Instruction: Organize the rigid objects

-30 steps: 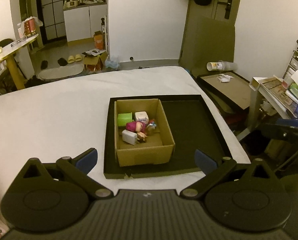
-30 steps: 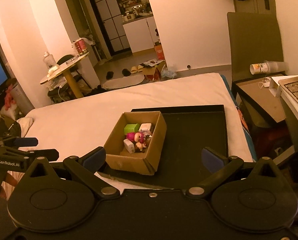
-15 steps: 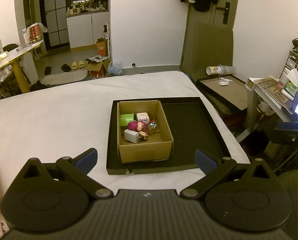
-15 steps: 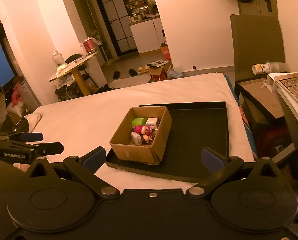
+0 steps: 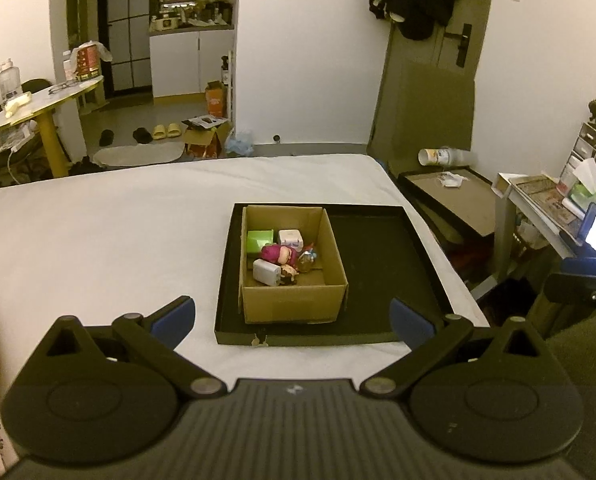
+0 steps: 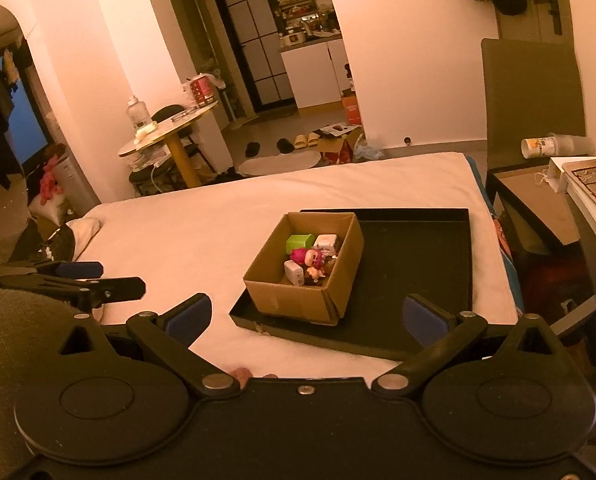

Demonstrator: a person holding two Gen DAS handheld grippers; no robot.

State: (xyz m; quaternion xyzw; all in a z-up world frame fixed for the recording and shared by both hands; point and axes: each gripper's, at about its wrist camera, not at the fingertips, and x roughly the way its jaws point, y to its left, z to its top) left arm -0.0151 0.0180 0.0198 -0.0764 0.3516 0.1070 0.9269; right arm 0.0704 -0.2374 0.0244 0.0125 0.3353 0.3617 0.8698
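Observation:
A brown cardboard box [image 5: 294,304] [image 6: 298,300] stands in the left half of a black tray [image 5: 381,248] [image 6: 417,248] on the white bed. Inside lie a green cube [image 5: 260,241] [image 6: 299,241], a white cube [image 5: 291,237] [image 6: 327,241], a magenta figure [image 5: 276,254] [image 6: 302,256], a white charger [image 5: 266,272] [image 6: 294,272] and small dolls. My left gripper [image 5: 294,318] hangs open, short of the tray's near edge. My right gripper [image 6: 305,318] is open too, held back over the tray's near side. Both hold nothing.
The white bed [image 5: 98,240] spreads left of the tray. A desk with clutter [image 5: 553,200] and a flat framed board [image 5: 449,200] stand to the right. A round yellow-legged table [image 5: 38,108] and shoes sit on the floor beyond. The other gripper [image 6: 70,280] shows at the left of the right wrist view.
Both grippers have pulled back and risen from the tray, so the box looks smaller and farther. Nothing in the box has moved.

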